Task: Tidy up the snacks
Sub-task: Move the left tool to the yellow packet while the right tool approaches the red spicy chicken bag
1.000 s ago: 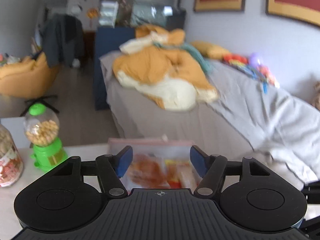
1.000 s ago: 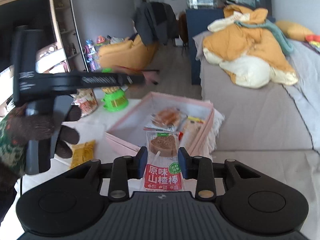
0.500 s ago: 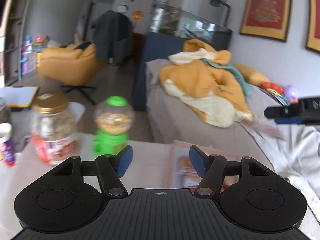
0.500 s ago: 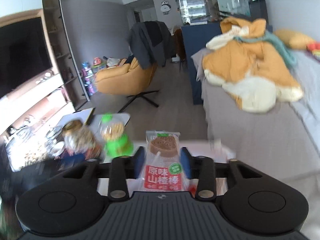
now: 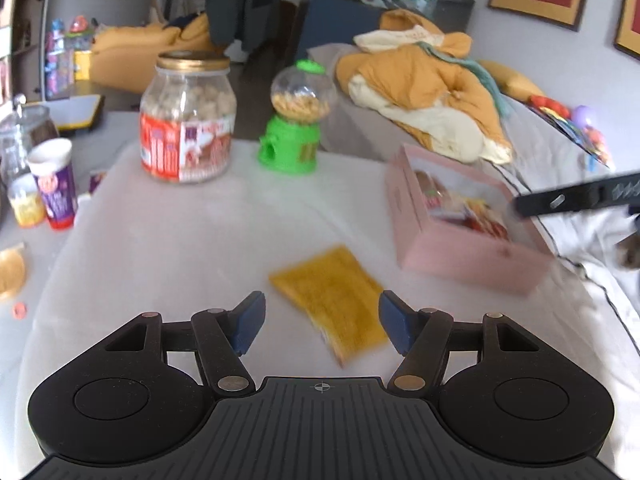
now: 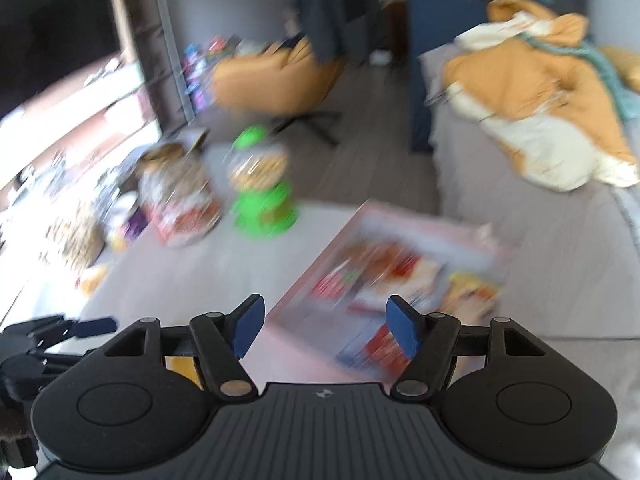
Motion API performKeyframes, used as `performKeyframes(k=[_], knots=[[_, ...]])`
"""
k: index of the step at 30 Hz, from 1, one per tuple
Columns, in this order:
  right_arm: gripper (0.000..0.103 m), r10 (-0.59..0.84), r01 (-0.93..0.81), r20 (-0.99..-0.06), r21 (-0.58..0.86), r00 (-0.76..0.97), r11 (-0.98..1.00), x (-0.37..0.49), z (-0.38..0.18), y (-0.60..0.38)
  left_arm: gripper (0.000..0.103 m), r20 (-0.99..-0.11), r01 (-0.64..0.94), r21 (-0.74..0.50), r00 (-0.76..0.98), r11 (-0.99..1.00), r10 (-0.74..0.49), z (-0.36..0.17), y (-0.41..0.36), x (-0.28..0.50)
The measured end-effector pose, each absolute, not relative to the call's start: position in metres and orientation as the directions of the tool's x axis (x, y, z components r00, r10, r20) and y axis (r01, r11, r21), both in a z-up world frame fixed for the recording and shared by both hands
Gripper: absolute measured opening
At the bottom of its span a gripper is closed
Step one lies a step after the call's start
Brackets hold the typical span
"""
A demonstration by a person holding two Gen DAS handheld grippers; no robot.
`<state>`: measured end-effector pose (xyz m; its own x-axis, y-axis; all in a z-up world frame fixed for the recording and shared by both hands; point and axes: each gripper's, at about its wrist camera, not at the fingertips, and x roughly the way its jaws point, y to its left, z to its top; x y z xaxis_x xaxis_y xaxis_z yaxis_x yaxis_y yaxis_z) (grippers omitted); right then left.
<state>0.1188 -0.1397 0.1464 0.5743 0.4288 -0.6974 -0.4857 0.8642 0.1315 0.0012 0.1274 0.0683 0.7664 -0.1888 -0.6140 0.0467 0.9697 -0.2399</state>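
A yellow snack packet (image 5: 334, 298) lies flat on the white table, just ahead of my open, empty left gripper (image 5: 322, 322) and between its fingers in the view. A pink box (image 5: 460, 248) holding several snack packets sits to the right; it also shows, blurred, in the right wrist view (image 6: 384, 276). My right gripper (image 6: 324, 330) is open and empty above the box's near end. Its side shows in the left wrist view (image 5: 576, 198) over the box.
A peanut jar (image 5: 186, 118) and a green candy dispenser (image 5: 294, 120) stand at the table's far side. A purple cup (image 5: 54, 184) and small jars stand at the left edge. A sofa with an orange plush (image 5: 424, 88) lies beyond the table.
My right gripper opened and no longer holds the red hawthorn snack packet; it stands over the pink box. My left gripper swung left and down toward the yellow packet.
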Motion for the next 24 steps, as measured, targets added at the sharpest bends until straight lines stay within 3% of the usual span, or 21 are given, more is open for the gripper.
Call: performKeyframes(k=[7, 12, 18, 21, 24], knots=[[0.071, 0.47, -0.62, -0.778, 0.135, 0.417, 0.773, 0.082, 0.099, -0.079, 0.068, -0.649, 0.171, -0.215, 0.71, 0.961, -0.272, 0.05, 0.102, -0.04], [0.076, 0.483, -0.61, -0.794, 0.185, 0.369, 0.771, 0.103, 0.079, -0.036, 0.068, -0.652, 0.249, -0.052, 0.726, 0.967, -0.221, 0.048, 0.073, -0.065], [0.08, 0.392, -0.579, -0.858, 0.142, 0.333, 0.803, 0.129, 0.035, -0.002, 0.071, -0.701, 0.273, 0.035, 0.693, 0.961, -0.171, 0.034, 0.056, -0.067], [0.069, 0.406, -0.599, -0.839, 0.124, 0.362, 0.791, 0.116, 0.036, -0.012, 0.072, -0.705, 0.278, 0.011, 0.684, 0.961, -0.19, 0.029, 0.056, -0.062], [0.068, 0.4, -0.611, -0.841, 0.108, 0.364, 0.784, 0.101, 0.039, -0.032, 0.072, -0.703, 0.269, 0.007, 0.686, 0.963, -0.186, 0.028, 0.055, -0.059]])
